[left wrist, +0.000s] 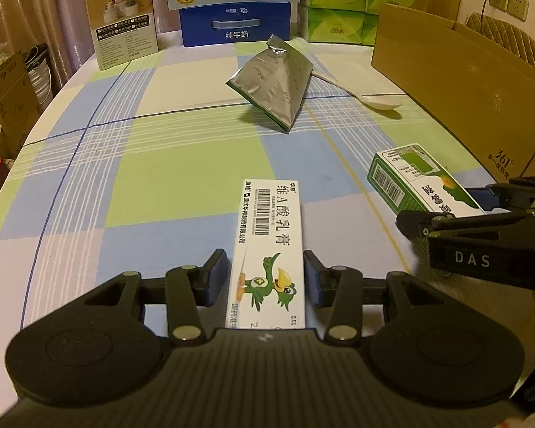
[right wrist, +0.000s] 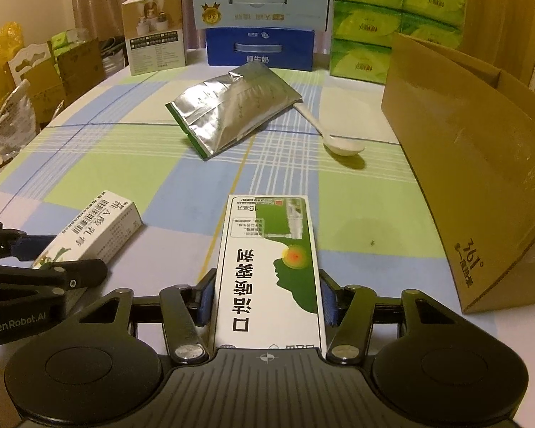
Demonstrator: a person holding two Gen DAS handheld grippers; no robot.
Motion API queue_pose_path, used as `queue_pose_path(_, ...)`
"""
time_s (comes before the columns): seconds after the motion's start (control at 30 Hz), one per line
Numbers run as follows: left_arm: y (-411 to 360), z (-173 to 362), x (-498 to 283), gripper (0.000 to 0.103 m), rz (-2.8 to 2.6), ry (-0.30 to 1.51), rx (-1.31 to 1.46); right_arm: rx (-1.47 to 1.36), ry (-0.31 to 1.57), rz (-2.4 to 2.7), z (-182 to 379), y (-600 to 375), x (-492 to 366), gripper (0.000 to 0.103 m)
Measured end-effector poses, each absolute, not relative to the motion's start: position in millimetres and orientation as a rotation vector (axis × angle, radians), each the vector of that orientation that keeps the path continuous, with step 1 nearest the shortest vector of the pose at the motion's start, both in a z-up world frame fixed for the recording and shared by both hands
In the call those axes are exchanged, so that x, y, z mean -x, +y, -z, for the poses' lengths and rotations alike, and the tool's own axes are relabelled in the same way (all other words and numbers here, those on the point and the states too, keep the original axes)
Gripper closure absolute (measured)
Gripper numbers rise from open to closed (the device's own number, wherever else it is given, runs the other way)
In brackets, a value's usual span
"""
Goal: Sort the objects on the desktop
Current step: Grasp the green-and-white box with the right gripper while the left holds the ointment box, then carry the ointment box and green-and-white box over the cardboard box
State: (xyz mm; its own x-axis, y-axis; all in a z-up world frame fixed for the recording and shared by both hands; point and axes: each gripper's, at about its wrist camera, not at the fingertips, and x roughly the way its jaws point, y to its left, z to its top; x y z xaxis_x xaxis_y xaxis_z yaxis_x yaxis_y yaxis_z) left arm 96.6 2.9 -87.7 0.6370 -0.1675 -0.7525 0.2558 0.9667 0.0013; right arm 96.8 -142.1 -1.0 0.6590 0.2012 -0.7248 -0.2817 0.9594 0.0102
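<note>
Low in the frame's centre, my left fingers (left wrist: 265,278) were clamped on the white ointment box (left wrist: 267,246), which lay flat on the checked counter (left wrist: 142,178). My right fingers (right wrist: 267,297) flanked the green-and-white spray box (right wrist: 269,267), pads against its sides. Higher up lay a silver pouch (right wrist: 228,114) with a white spoon (right wrist: 335,139) beside it, and a cardboard box (right wrist: 474,164) stood at right.

White carton (left wrist: 267,249) at 6 o'clock, left view: "维A酸乳膏", barcode. Green-white carton (right wrist: 269,267) at 6 o'clock, right view: "口洁喷雾剂". Blue box (left wrist: 235,25) at 12: "纯牛奶". Cardboard box (left wrist: 481,107) at 3: "361°". Right claw (left wrist: 481,210) arm: "DAS". Left claw (right wrist: 35,253) arm: "GenRobot.AI".
</note>
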Motion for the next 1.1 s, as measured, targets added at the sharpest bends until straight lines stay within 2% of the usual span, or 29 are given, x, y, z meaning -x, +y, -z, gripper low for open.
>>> queue_pose_path(0.7,-9,57,-77,0.07,0.252,0.792,-0.136,0.068,0.72,-0.282,-28,-151,-78,0.05)
queue_pose_path(1.1,-16,33,-52,0.07,0.229,0.786,-0.042,0.035,0.681,-0.285,-49,-170,-43,0.05)
